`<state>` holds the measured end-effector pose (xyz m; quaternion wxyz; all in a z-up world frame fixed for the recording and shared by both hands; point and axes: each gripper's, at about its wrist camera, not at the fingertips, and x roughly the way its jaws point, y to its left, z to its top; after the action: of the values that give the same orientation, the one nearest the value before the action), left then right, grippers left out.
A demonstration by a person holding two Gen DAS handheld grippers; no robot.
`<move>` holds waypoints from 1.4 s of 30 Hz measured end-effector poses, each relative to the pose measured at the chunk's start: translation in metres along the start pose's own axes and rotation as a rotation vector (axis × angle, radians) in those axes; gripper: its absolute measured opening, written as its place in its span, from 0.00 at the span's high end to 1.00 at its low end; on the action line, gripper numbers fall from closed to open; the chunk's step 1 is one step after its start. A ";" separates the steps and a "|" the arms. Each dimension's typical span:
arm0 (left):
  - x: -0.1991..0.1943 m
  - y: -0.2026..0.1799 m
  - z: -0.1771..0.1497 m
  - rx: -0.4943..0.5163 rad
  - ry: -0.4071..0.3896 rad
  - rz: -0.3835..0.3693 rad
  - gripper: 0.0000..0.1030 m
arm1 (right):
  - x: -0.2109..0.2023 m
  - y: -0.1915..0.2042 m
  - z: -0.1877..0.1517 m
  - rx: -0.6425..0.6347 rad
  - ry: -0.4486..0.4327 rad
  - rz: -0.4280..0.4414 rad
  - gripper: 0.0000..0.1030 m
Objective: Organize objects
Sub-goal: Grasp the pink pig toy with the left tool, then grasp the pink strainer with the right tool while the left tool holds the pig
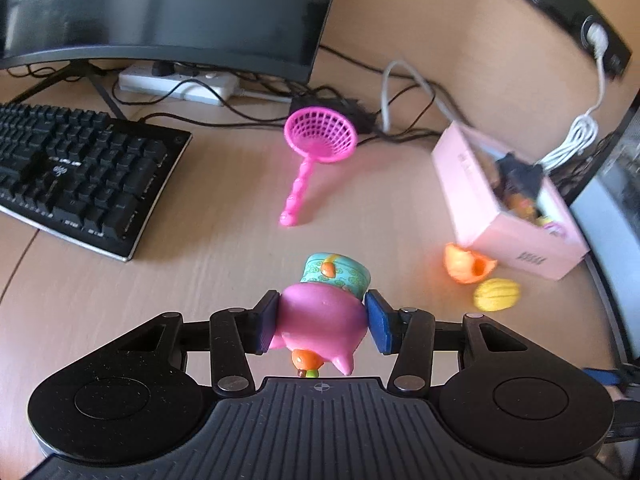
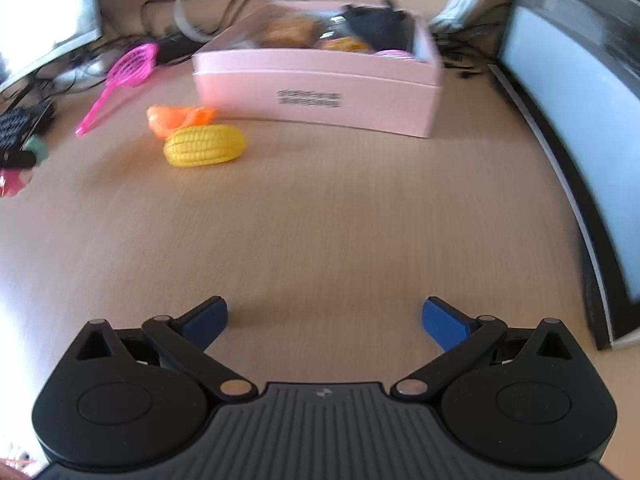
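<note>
Left wrist view shows the left gripper (image 1: 322, 322) clamped on a pink toy figure (image 1: 322, 316), its blue pads (image 1: 378, 322) pressing the rounded pink body from both sides; the figure's teal hat (image 1: 340, 274) points away from the tongs and a small orange-and-green part sits at the near end, close to the gripper body. Ahead and slightly left of these tongs a pink toy strainer (image 1: 316, 140) lies on the wooden desk (image 1: 200, 260), handle toward the camera. Ahead to the right an orange toy piece (image 1: 466, 264) and a yellow toy corn (image 1: 496, 294) lie just beside each other, near the corner of a pink box (image 1: 504, 232) that holds several toys, too blurred to name. Far left of the tongs are a black keyboard (image 1: 80, 176) and a monitor (image 1: 168, 8). From the right wrist view, the right gripper (image 2: 324, 318) has its fingers spread wide with nothing between them, above bare desk. Ahead and left of it lies the corn (image 2: 204, 146), touching the orange piece (image 2: 176, 118) behind it; the pink box (image 2: 320, 88) stands straight ahead, well apart, and the strainer (image 2: 120, 80) lies farther left.
</note>
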<state>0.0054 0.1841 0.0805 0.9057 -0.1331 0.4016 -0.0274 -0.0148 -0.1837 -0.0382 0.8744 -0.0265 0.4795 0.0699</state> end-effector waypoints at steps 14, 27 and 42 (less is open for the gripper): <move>-0.109 0.076 -0.045 -0.152 -0.077 0.124 0.50 | 0.024 0.169 0.154 -0.388 -0.352 0.158 0.00; -0.180 0.126 -0.106 -0.371 -0.206 0.220 0.50 | 0.146 0.246 0.244 -0.306 -0.150 0.084 0.25; -0.112 0.036 -0.057 -0.064 -0.078 -0.043 0.50 | 0.037 0.173 0.137 -0.300 -0.148 0.230 0.82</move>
<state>-0.1139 0.2237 0.1153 0.9152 -0.1713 0.3637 -0.0286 0.0938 0.0065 0.0086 0.8797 -0.0961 0.3981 0.2416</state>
